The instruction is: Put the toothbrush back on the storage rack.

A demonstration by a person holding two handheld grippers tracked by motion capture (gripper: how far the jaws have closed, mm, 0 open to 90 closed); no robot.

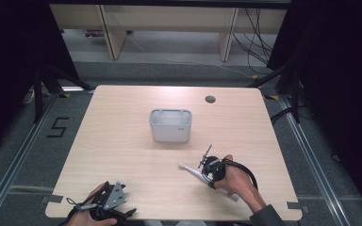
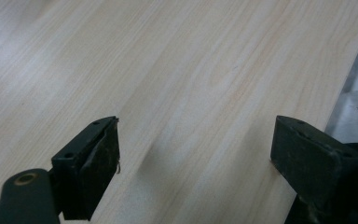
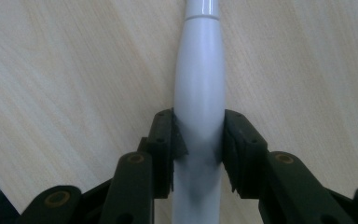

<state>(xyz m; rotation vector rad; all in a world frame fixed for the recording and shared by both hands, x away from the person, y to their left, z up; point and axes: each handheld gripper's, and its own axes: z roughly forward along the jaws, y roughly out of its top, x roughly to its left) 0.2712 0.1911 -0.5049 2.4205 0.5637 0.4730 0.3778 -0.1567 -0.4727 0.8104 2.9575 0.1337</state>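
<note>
Pale wooden table (image 1: 122, 141) holds a grey caddy (image 1: 170, 125) at frame centre. Right gripper (image 3: 199, 140) clamps a white electric toothbrush (image 3: 200, 93) at lower right; left gripper (image 2: 196, 154) gapes wide at lower left.

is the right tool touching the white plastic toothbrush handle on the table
Touching. In the right gripper view, the right tool has both black pads pressed against the sides of the white plastic toothbrush handle, with no gap.

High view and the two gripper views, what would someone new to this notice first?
Probably the right tool, its jaws closed on the body of a white electric toothbrush that lies on the wooden table near its front right. Next, the grey caddy standing alone mid-table, just beyond the toothbrush. The left tool sits at the table's front left edge with its jaws wide apart and nothing between them.
</note>
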